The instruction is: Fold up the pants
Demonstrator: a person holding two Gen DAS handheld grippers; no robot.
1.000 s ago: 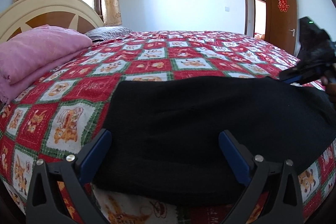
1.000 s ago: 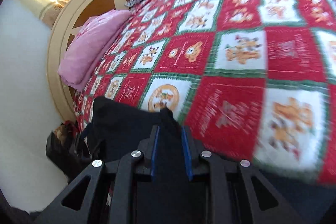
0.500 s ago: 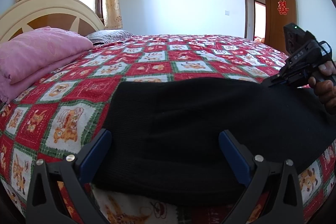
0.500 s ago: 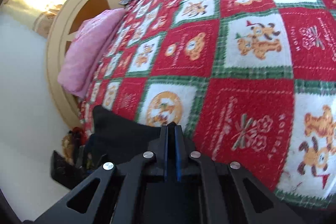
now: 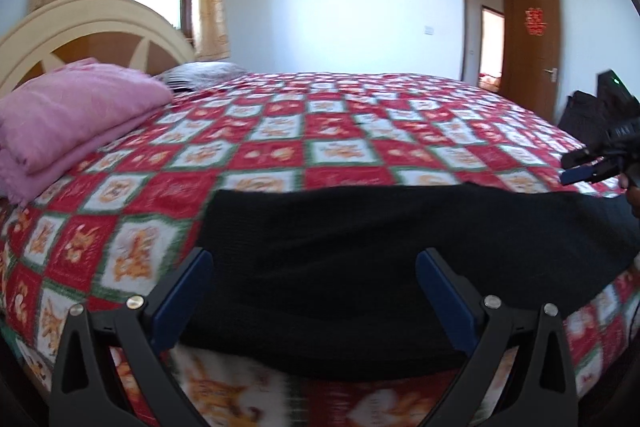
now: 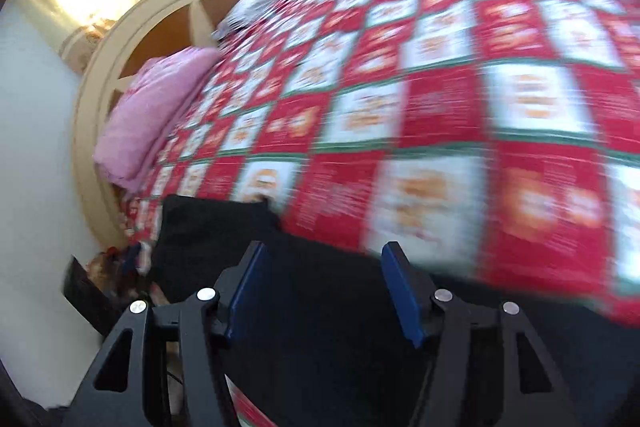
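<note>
- Both grippers, left gripper [image 5: 313, 294] and right gripper [image 6: 326, 287], are hanging spread apart over the black pants [image 5: 400, 247], gripping nothing.
- A fold step is seemingly ending; next, regrasping an edge toward 12 o'clock.

The black pants [image 5: 384, 251] lie flat in a folded band along the bed's near edge, just ahead of and beneath both spread claws.

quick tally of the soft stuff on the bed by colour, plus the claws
black pants: 1
pink folded blanket: 1
grey striped pillow: 1
red, white and green checked bedspread: 1
claws: 2, left claw open, right claw open
total: 6
</note>
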